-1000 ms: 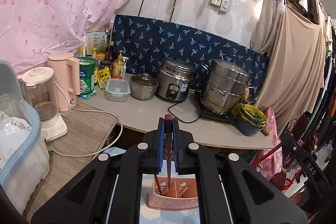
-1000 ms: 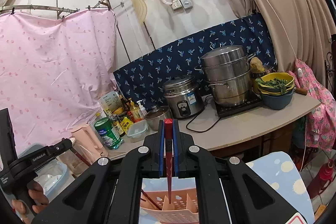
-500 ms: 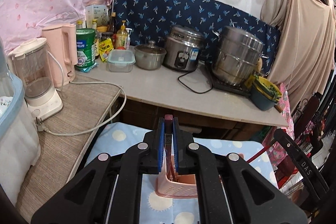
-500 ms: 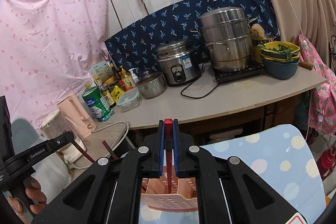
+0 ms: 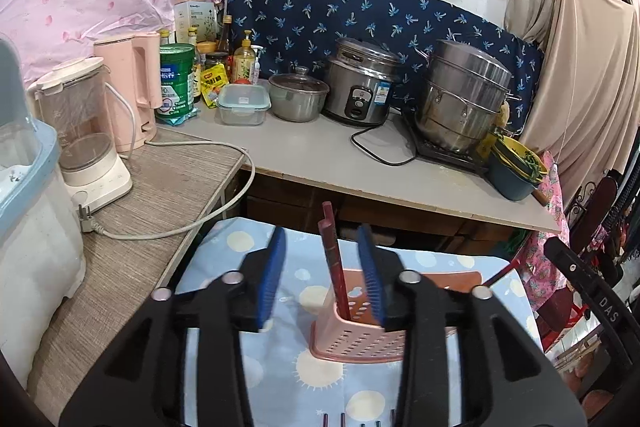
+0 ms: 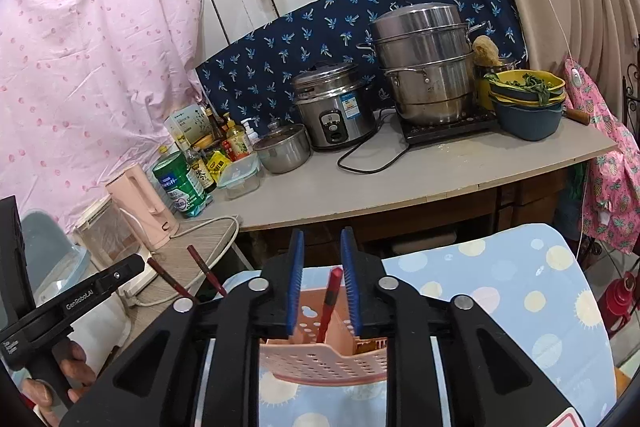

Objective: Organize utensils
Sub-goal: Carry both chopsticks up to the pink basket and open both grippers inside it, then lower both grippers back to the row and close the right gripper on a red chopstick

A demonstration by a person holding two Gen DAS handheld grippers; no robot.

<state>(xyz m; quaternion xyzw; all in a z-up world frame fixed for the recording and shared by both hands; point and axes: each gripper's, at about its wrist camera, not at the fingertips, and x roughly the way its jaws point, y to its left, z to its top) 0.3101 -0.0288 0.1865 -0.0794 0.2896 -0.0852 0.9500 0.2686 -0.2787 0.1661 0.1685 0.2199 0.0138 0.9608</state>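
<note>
A pink perforated utensil holder [image 5: 352,327] stands on a blue cloth with sun and dot prints [image 5: 304,379]. My left gripper [image 5: 322,275] is open above it; a dark red chopstick [image 5: 334,259] stands in the holder between the pads, touching neither. In the right wrist view, my right gripper [image 6: 322,283] is open over the same holder [image 6: 328,355], and a red chopstick [image 6: 330,303] leans in it between the pads. Two more dark red chopsticks [image 6: 202,269] stick up at the left.
A counter [image 5: 340,155] behind holds a rice cooker [image 5: 362,83], a steamer pot [image 5: 464,95], a small lidded pot [image 5: 298,97], bottles, a green tin and a pink kettle [image 5: 132,87]. A blender [image 5: 86,131] and a loose cord lie on the left table.
Both grippers have tilted down toward the holder and opened. Each has let go of its chopstick, which now stands in the holder.
</note>
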